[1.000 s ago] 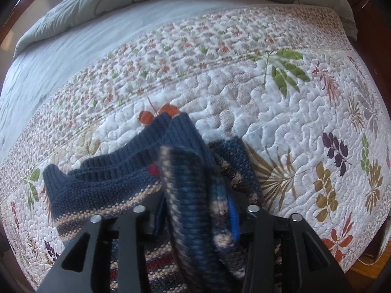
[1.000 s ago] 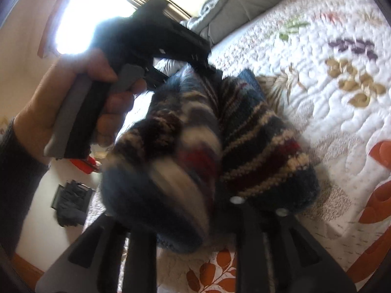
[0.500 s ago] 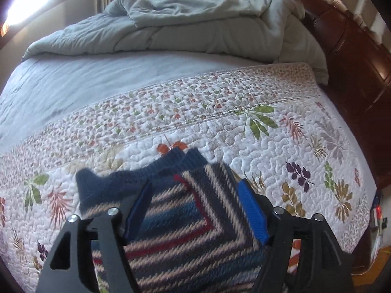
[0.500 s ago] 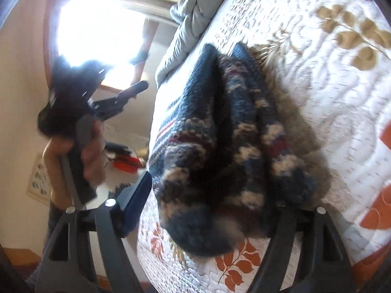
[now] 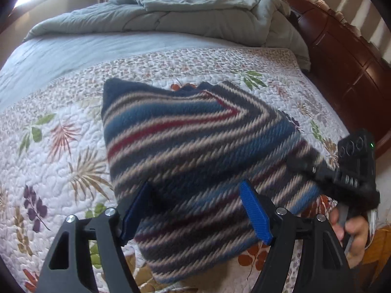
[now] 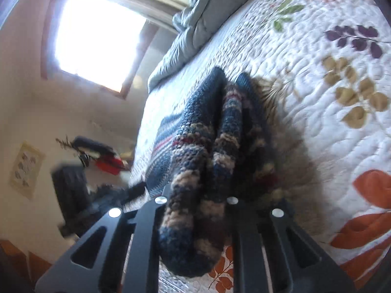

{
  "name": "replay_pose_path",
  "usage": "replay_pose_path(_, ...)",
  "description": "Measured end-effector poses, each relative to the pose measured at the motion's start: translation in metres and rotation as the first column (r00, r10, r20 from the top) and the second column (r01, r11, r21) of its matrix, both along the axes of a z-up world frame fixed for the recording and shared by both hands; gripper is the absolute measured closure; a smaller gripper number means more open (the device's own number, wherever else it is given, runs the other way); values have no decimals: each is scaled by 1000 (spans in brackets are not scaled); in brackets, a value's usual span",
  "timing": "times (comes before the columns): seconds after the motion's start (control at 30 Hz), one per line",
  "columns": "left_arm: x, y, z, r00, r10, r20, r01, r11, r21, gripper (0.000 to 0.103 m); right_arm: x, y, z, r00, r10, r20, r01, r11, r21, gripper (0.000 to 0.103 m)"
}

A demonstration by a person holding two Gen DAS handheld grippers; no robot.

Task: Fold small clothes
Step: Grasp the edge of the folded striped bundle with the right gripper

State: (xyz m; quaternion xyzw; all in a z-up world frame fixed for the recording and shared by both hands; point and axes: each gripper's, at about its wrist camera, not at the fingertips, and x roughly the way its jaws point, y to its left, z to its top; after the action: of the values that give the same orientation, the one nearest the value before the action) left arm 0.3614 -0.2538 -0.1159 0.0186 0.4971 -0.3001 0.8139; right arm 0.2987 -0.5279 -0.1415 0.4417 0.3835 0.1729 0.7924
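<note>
1. the left gripper (image 5: 195, 210) has its jaws spread wide, with nothing pinched; its blue pads (image 5: 255, 213) stand apart over the sweater (image 5: 195, 151)
2. the sweater lies folded on the quilt (image 5: 61, 146) of the bed, ahead of and below the left jaws, its stripes running in diagonals
3. the right gripper (image 6: 195, 202) has just closed its jaws; they now pinch a bunched edge of the sweater (image 6: 207, 151), which fills the gap between them
4. in the left view the right gripper (image 5: 352, 168) sits at the sweater's right edge, held by a hand (image 5: 352, 234)
5. a grey duvet (image 5: 195, 12) is heaped at the far end of the bed, well beyond the jaws
</note>
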Motion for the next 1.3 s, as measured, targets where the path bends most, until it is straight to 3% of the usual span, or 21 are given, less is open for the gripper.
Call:
replay_pose_path(0.13, -10, 7, -10, 1000, -10, 3, 10, 999, -34, 27, -1, -7, -39, 995, -49, -92, 48, 999, -11, 88)
replay_pose_path(0.2, -13, 10, -11, 1000, -9, -2, 8, 999, -38, 28, -3, -10, -50, 994, -37, -106, 41, 999, 34, 80)
replay_pose_path(0.27, -16, 18, -3, 1000, -19, 16, 20, 997, -73, 27, -7, -17, -39, 995, -9, -102, 12, 999, 31, 65)
replay_pose_path(0.3, -18, 21, 1, 999, -32, 25, 34, 996, -86, 27, -12, -27, -24, 996, -27, -91, 24, 999, -33, 55)
replay_pose_path(0.33, -18, 23, 4, 998, -49, 29, 52, 995, -91, 26, -13, -34, -8, 996, -40, -76, 32, 995, -94, 52)
replay_pose_path(0.43, -18, 26, 3, 997, -70, 24, 72, 994, -85, 24, 1, -49, 18, 998, -26, -56, 18, 991, -136, 52)
replay_pose_path(0.5, -20, 23, -1, 997, -78, 20, 79, 995, -64, 24, 24, -42, 26, 996, 52, -69, -61, 990, -127, 52)
replay_pose_path(0.6, -31, 15, -5, 995, -94, 38, 95, 995, -35, 24, 62, -21, 21, 978, 162, -132, -182, 969, -166, 52)
replay_pose_path(0.67, -37, 6, -10, 993, -99, 60, 97, 995, 34, 24, 69, -8, 16, 968, 186, -170, -220, 954, -205, 52)
replay_pose_path(0.73, -41, -2, -13, 991, -101, 85, 95, 992, 81, 24, 74, -4, 13, 960, 207, -189, -248, 943, -223, 62)
replay_pose_path(0.77, -43, -4, -15, 991, -91, 96, 82, 992, 96, 24, 73, -2, 14, 957, 220, -190, -260, 940, -220, 80)
replay_pose_path(0.9, -50, -11, -20, 988, -87, 131, 70, 989, 132, 24, 64, -8, 18, 959, 231, -166, -268, 928, -257, 86)
replay_pose_path(1.03, -54, -15, -23, 985, -99, 141, 79, 987, 141, 24, 58, -28, 12, 971, 173, -164, -214, 936, -280, 87)
replay_pose_path(1.17, -58, -18, -23, 980, -122, 158, 96, 982, 160, 24, 61, -25, -4, 964, 190, -188, -237, 933, -272, 86)
replay_pose_path(1.3, -63, -18, -19, 975, -136, 176, 107, 981, 164, 24, 68, -19, 3, 958, 217, -190, -265, 923, -279, 74)
